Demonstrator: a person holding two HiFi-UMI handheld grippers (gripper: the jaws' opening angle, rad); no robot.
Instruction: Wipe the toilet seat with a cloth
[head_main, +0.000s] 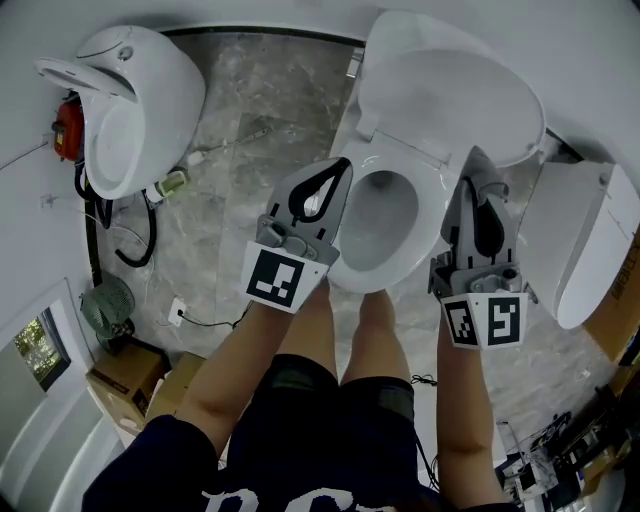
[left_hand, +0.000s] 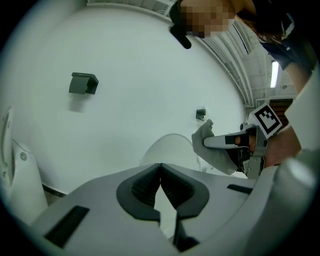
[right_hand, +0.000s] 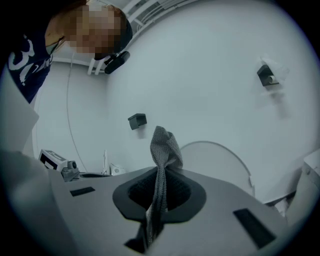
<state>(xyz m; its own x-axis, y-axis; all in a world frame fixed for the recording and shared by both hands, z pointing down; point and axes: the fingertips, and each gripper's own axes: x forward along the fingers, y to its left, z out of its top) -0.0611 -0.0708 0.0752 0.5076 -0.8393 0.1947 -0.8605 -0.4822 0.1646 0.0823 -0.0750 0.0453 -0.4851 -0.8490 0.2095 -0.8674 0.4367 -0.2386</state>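
Note:
The white toilet stands ahead with its lid (head_main: 450, 100) raised and its seat (head_main: 425, 215) down around the bowl. My left gripper (head_main: 338, 172) hovers at the seat's left rim, jaws shut with nothing between them (left_hand: 160, 166). My right gripper (head_main: 478, 165) is by the seat's right rim, shut on a grey cloth (right_hand: 162, 147) that sticks up past the jaws. In the left gripper view the right gripper (left_hand: 212, 142) shows with the cloth (left_hand: 217, 157) hanging from it. The raised lid (right_hand: 217, 160) fills the background of the right gripper view.
A second white toilet (head_main: 135, 100) lies at the left and a third (head_main: 575, 245) at the right. Cardboard boxes (head_main: 125, 378), a small fan (head_main: 108, 308) and cables sit on the marble floor (head_main: 250, 120). The person's legs stand in front of the bowl.

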